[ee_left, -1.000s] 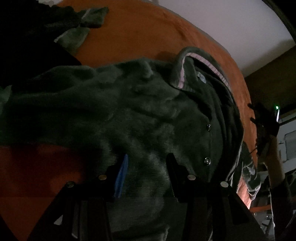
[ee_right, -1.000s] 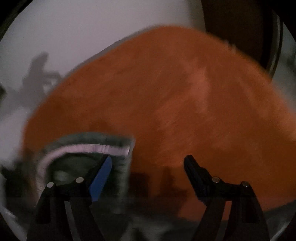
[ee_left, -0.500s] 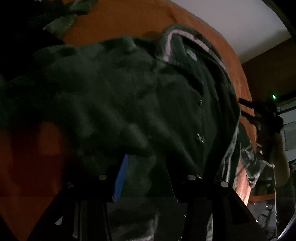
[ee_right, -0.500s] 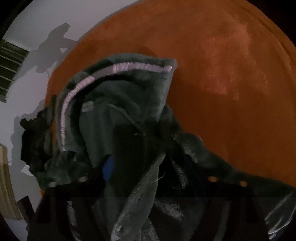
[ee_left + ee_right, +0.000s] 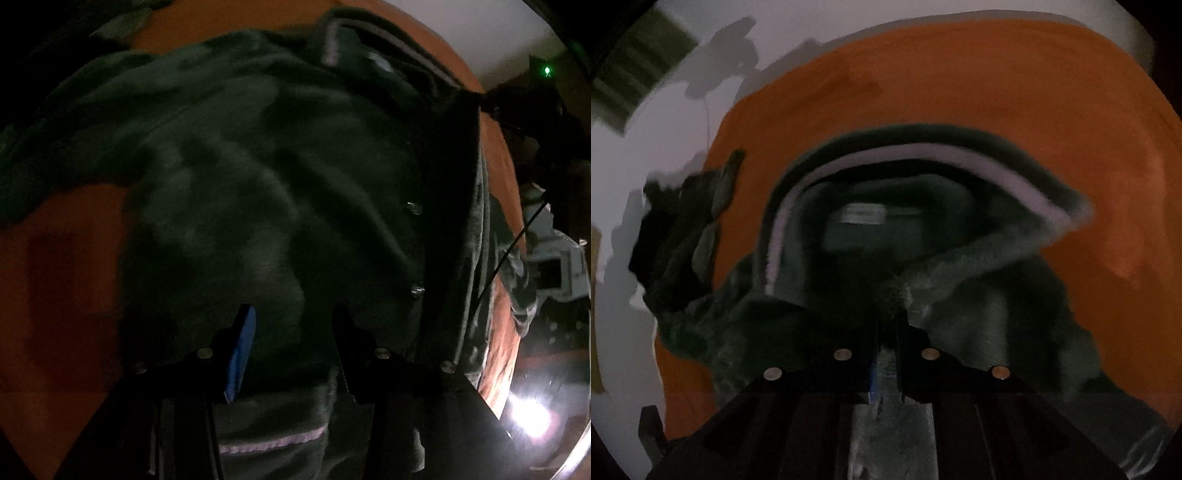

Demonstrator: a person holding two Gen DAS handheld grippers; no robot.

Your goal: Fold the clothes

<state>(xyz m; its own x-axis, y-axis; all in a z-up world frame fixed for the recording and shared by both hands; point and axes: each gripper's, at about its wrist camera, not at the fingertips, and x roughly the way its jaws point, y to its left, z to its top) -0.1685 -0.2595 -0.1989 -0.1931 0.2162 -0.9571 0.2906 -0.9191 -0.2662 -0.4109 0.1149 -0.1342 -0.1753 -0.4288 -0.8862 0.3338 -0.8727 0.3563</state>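
A dark green fleece jacket (image 5: 258,166) with pale pink trim and metal snaps (image 5: 417,290) lies spread on an orange bedspread (image 5: 66,266). My left gripper (image 5: 293,328) points steeply down into its body; thick fleece fills the gap between the fingers, and a pink-trimmed hem hangs below them. In the right wrist view the jacket's collar (image 5: 923,151) arches above a white label (image 5: 864,214). My right gripper (image 5: 888,325) is closing, its fingers nearly together and pinching a fold of the jacket's front edge (image 5: 979,266) just below the collar.
More dark clothes are heaped at the far edge of the bedspread (image 5: 676,240) (image 5: 110,22). A white wall (image 5: 665,155) lies beyond. A green light (image 5: 546,70) glows on the device at the jacket's right edge. A bright lamp glare (image 5: 528,410) sits low right.
My right gripper swung from above bare bedspread onto the jacket's collar area and closed from wide open onto the fleece. The left gripper shifted with the jacket, which now fills its view.
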